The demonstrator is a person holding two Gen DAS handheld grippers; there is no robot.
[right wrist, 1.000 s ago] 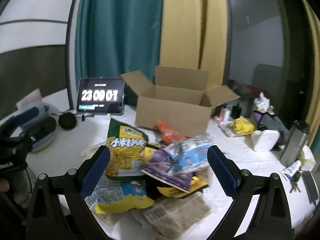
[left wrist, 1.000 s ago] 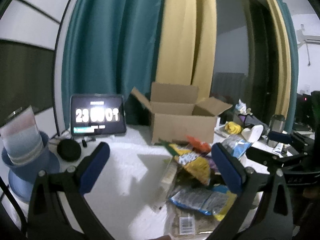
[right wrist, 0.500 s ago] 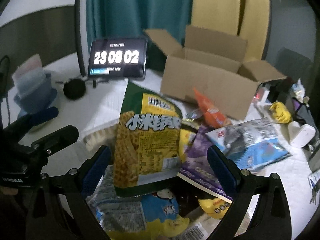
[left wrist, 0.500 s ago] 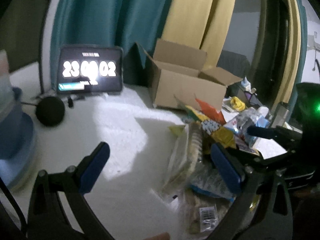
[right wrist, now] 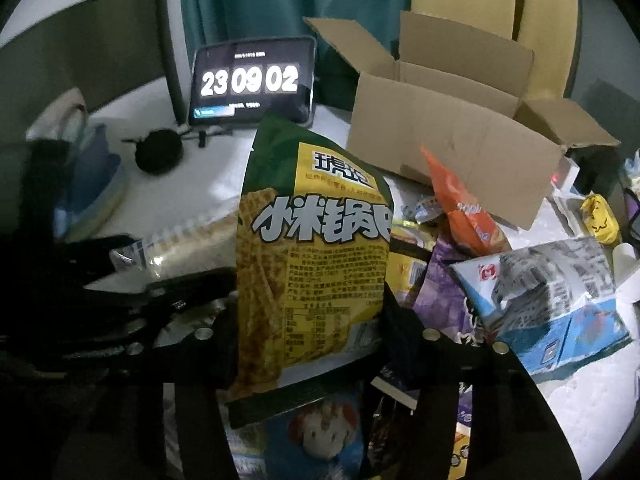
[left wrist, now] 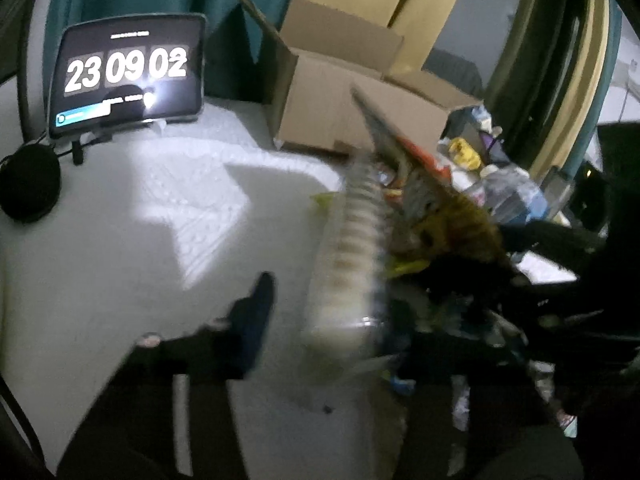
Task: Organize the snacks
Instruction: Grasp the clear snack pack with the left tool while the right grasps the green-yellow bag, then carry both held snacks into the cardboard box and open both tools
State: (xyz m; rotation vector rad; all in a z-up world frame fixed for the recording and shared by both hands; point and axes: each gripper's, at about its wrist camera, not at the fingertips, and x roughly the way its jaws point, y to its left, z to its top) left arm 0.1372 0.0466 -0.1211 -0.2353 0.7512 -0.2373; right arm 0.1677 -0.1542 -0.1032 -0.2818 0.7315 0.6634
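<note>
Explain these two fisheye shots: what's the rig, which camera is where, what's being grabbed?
No robot here: a person holds a two-finger gripper in each hand, with a camera on each looking along its fingers.

The left wrist view is blurred. The left gripper has just been closing around a clear plastic pack of round crackers; whether its pads press on it yet, I cannot tell.

In the right wrist view, the right gripper has just been closing on an upright yellow-and-green crisp bag, and its fingers appear to press both sides.

On the white table lies a pile of snack packets, including an orange packet and a blue-and-white bag. Behind them stand an open cardboard box and a tablet showing a clock.
</note>
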